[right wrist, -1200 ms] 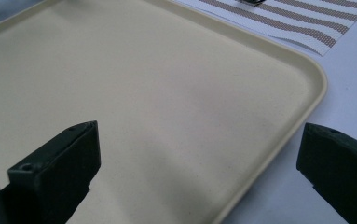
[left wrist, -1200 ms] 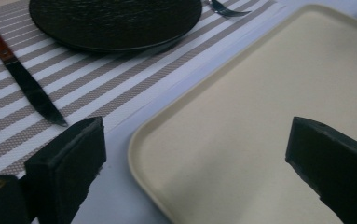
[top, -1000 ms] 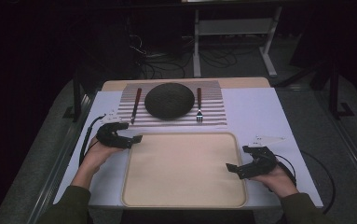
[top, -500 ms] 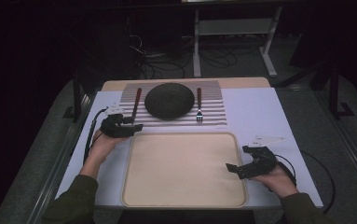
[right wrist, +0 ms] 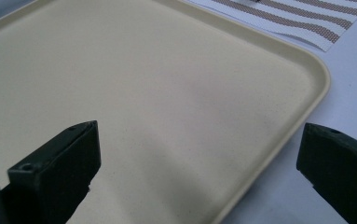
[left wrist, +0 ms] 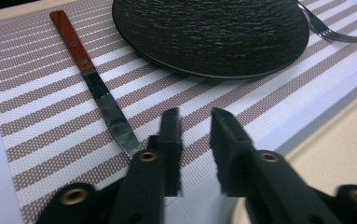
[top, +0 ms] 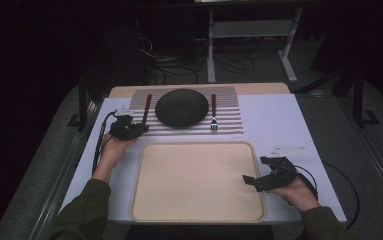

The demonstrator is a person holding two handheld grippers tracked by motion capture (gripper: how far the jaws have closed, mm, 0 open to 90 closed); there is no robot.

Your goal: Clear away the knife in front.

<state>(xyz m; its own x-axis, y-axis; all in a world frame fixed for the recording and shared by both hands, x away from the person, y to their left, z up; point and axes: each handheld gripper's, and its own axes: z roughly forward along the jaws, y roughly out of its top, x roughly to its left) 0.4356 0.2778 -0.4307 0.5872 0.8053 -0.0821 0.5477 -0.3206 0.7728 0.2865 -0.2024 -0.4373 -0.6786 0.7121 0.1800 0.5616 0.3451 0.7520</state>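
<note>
Lying on striped placemat (left wrist: 41, 121), wooden-handled knife (left wrist: 97, 88)

The right gripper (right wrist: 197, 161) has its two black jaws spread wide, one at the lower left and one at the lower right. Between them lies the cream tray (right wrist: 278, 140), its rounded corner at the far right. Beyond the rim sits a brown-and-white striped placemat (right wrist: 302, 21) on the pale tabletop (right wrist: 348, 88).

pretty dark room, grey carpet floor (top: 39, 165), white metal table frame (top: 249, 35), tangled cables (top: 164, 65) out past the jaws
</note>
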